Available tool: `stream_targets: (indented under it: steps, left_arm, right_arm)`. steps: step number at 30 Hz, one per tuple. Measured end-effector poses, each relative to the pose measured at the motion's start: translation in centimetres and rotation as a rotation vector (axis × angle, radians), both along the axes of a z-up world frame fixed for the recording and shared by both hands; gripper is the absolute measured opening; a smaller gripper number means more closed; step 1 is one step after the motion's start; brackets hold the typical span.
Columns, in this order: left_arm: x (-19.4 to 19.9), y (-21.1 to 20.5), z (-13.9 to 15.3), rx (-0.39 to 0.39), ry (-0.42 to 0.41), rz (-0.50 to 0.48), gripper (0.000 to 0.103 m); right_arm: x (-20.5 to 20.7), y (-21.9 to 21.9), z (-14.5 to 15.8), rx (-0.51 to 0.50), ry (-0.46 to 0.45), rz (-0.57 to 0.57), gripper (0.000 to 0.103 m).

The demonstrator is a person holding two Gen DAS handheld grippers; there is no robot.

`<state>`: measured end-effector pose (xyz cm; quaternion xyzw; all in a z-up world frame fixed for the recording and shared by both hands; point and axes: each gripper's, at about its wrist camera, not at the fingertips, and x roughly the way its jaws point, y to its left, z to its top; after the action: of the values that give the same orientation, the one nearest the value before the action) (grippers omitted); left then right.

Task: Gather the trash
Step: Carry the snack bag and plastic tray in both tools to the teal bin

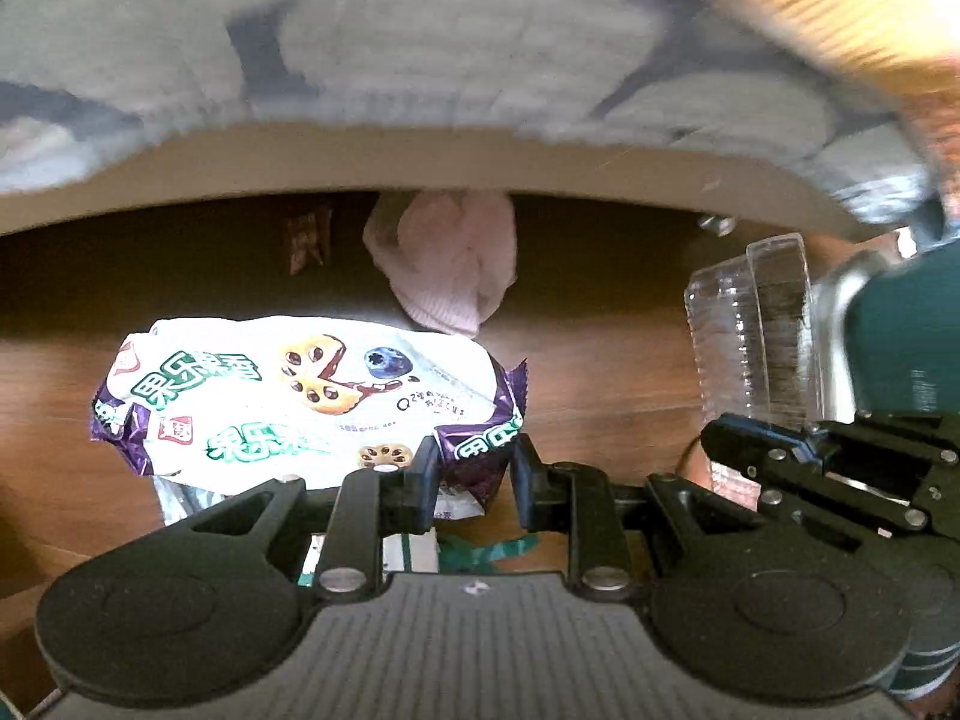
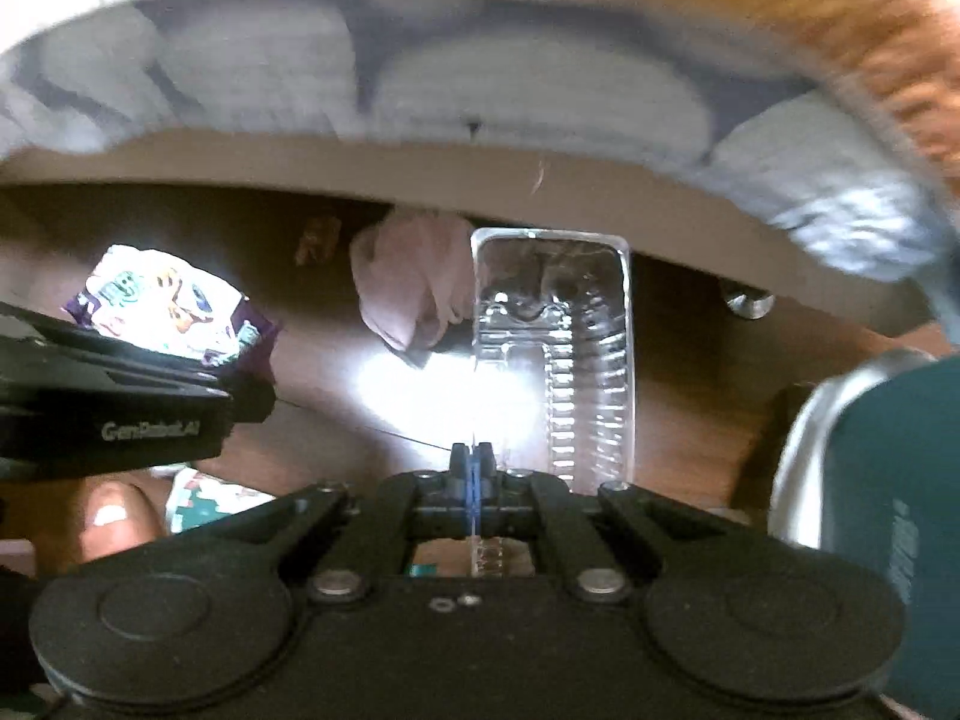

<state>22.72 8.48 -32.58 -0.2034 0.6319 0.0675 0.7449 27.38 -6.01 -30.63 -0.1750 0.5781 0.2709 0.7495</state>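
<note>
My left gripper [image 1: 473, 474] is shut on the purple end of a white and purple snack wrapper [image 1: 300, 396] and holds it over the wooden floor [image 1: 600, 372]. The wrapper also shows in the right wrist view [image 2: 168, 306]. My right gripper [image 2: 473, 465] is shut on the edge of a clear plastic tray [image 2: 558, 336], which stands upright in front of it. That tray appears at the right of the left wrist view [image 1: 750, 330], with the right gripper [image 1: 804, 456] below it.
A crumpled pink cloth [image 1: 450, 264] lies on the floor under the edge of a bed with a grey patterned cover [image 1: 420, 42]. A small brown wrapper [image 1: 309, 237] lies beside it. A teal bin with a metal rim [image 2: 888, 468] is at the right.
</note>
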Motion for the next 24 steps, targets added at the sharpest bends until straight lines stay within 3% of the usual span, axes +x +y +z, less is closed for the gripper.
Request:
stream_targets:
  steps: [13, 24]
  left_arm:
    - [-5.0, -3.6, 14.9, 0.038, -0.229, -0.029, 0.024]
    - [-5.6, -8.8, 25.5, 0.070, -0.436, -0.162, 0.024]
  right_arm:
    - [-6.8, -5.5, 15.6, 0.177, -0.190, 0.016, 0.001]
    - [-8.3, -11.9, 25.5, 0.330, -0.366, -0.054, 0.001]
